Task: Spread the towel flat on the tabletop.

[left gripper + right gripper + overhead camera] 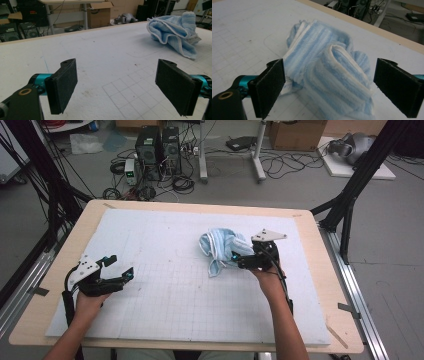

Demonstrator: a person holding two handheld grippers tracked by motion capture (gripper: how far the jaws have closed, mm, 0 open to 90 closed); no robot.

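Blue-white striped towel [220,249], one, crumpled on white gridded mat [165,285], right of centre. Two grippers: right gripper [329,87] jaws spread, straddling towel fold; left gripper [116,87] spread, over bare mat, well apart.

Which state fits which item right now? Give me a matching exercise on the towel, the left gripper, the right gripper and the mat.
Column one:
1. towel
2. left gripper
3. right gripper
4. mat

Column two:
A. open, jaws standing either side of a fold of striped cloth
B. white, with a grid of squares, covering the table
C. open over bare surface, well away from the cloth
D. light blue and white, crumpled in a heap

Pairs: 1-D, 2-C, 3-A, 4-B
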